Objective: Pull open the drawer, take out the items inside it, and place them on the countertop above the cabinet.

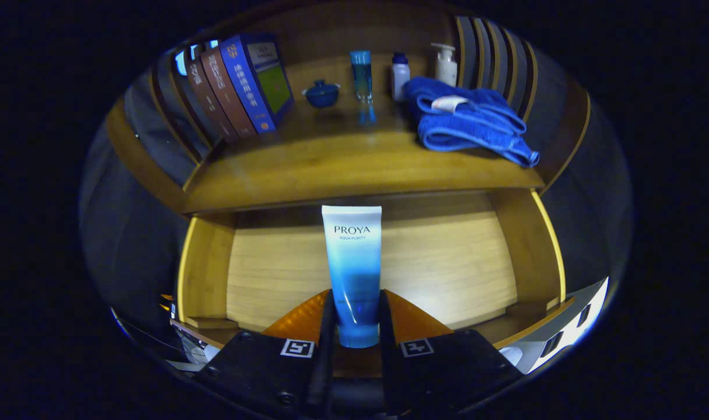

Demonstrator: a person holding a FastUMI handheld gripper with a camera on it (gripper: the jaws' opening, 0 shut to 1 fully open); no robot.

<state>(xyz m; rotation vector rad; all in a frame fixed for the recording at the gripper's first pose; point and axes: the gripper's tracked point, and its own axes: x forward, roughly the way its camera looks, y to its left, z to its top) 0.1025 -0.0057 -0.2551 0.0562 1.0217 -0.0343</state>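
Note:
A white-to-blue cosmetic tube (352, 262) stands up between my fingers, and my gripper (355, 318) is shut on its lower, darker blue end. The tube hangs above the pulled-out wooden drawer (447, 262), whose pale bottom shows bare around it. The wooden countertop (342, 166) lies just beyond and above the drawer's back edge.
On the countertop stand several books (237, 87) at the left, a small blue lidded bowl (321, 93), a tall blue bottle (362, 84), a small white bottle (400, 76), a pump bottle (446, 63) and a folded blue towel (468, 119) at the right. Slatted side walls flank the counter.

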